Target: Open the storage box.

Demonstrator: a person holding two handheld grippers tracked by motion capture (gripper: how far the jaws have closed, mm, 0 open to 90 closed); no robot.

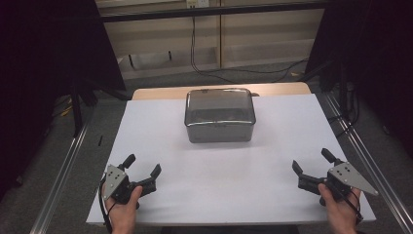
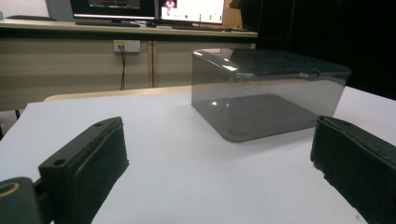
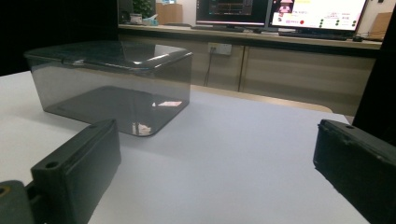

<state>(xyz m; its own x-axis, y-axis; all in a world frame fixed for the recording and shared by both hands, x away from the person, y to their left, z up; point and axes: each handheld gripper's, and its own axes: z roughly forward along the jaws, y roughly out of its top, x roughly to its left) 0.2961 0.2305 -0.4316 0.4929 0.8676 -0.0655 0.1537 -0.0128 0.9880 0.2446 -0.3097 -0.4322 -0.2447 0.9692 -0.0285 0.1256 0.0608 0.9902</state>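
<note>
A smoky see-through box with a lid (image 1: 220,115) stands on the white table top (image 1: 272,161), toward the far middle. It looks empty in the left gripper view (image 2: 266,93) and in the right gripper view (image 3: 112,84). My left gripper (image 1: 143,164) rests near the front left corner, open, nothing between its jaws. My right gripper (image 1: 311,162) rests near the front right corner, open too and holding nothing. Both point toward the box from well short of it. A hand holds each gripper at the table's near edge.
Black curtains hang at both sides. Metal rails (image 1: 63,170) run along the table's left and right. A pale counter with monitors (image 3: 280,11) stands beyond the table. Cables (image 1: 214,70) lie on the floor behind it.
</note>
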